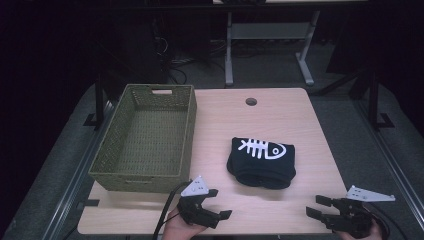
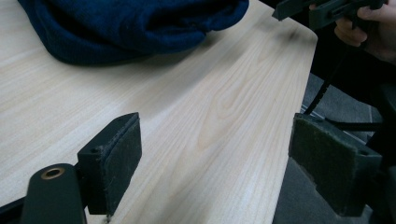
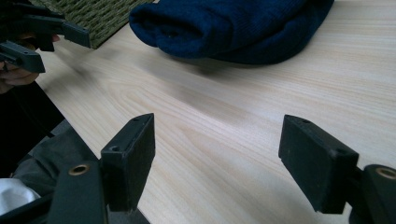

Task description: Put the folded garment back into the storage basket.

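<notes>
From the high view we see a folded dark sweater (image 1: pixel 261 162) with a white fish-bone print lying near the middle of the wooden surface (image 1: pixel 280 115), with a woven green basket (image 1: pixel 146 137) just beside it at nine o'clock, standing along the left edge. Our left tool (image 1: pixel 220 204) sits at seven o'clock from the sweater, near the front edge, with its jaws spread and nothing between them; our right tool (image 1: pixel 316 205) sits at five o'clock from the sweater, also spread and holding nothing. Both tools are apart from the cloth. In the left gripper view the left tool (image 2: pixel 215 158) has its two padded jaws wide apart over bare wood, and the sweater (image 2: pixel 126 25) lies at eleven o'clock, well ahead of them; the right tool (image 2: pixel 322 10) and the hand (image 2: pixel 369 28) that carries it show at one o'clock, past the corner of the surface (image 2: pixel 224 107). In the right gripper view the right tool (image 3: pixel 217 149) is likewise released over bare wood, the sweater (image 3: pixel 229 25) lies at twelve o'clock, a corner of the basket (image 3: pixel 95 14) shows at eleven o'clock, and the left tool (image 3: pixel 51 39) shows at ten o'clock.
</notes>
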### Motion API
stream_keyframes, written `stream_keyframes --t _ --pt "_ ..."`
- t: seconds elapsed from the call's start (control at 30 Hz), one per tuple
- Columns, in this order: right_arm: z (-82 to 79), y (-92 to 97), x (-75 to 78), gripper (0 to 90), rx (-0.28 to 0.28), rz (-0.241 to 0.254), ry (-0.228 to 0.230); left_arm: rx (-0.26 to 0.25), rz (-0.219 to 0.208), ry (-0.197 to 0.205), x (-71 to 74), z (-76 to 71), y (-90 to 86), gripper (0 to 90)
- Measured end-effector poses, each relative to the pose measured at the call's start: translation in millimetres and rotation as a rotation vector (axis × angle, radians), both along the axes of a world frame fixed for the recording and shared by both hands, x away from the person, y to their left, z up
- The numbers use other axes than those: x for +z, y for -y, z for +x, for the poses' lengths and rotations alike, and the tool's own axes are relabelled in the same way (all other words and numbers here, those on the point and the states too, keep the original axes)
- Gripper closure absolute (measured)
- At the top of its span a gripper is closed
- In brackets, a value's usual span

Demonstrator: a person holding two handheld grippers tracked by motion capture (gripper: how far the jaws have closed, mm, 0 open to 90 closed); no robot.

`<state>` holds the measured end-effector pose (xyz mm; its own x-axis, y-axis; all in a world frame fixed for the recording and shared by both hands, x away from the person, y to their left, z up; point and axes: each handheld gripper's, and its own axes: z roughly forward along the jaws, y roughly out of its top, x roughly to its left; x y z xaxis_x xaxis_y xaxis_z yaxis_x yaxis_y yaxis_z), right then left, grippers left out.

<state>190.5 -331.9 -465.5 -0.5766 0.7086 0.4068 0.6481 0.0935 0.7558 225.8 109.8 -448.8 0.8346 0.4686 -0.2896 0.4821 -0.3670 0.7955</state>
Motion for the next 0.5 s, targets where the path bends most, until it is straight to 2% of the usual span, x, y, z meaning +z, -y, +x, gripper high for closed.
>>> stream_keyframes --t 0.13,0.2,0.23,0.4,0.5 --pt "3.5 -2.8 3.1 26.9 -0.001 0.003 0.006 -0.006 0.009 -0.008 -1.3 1.6 2.0 17.3" --pt "5.7 -3.8 4.3 26.9 0.002 0.02 0.019 -0.011 0.008 -0.013 -2.0 0.8 3.0 17.4" --pt "6.9 -6.5 6.4 26.6 0.004 -0.017 0.024 -0.007 0.013 -0.013 -1.9 0.1 4.4 17.4" --pt "10.9 -7.4 8.7 26.1 0.012 -0.014 0.031 -0.01 0.0 -0.007 1.5 2.1 8.2 17.4" --pt "22.7 -5.4 15.2 25.2 0.015 -0.012 0.034 -0.007 0.006 -0.009 4.3 5.1 12.3 17.4"
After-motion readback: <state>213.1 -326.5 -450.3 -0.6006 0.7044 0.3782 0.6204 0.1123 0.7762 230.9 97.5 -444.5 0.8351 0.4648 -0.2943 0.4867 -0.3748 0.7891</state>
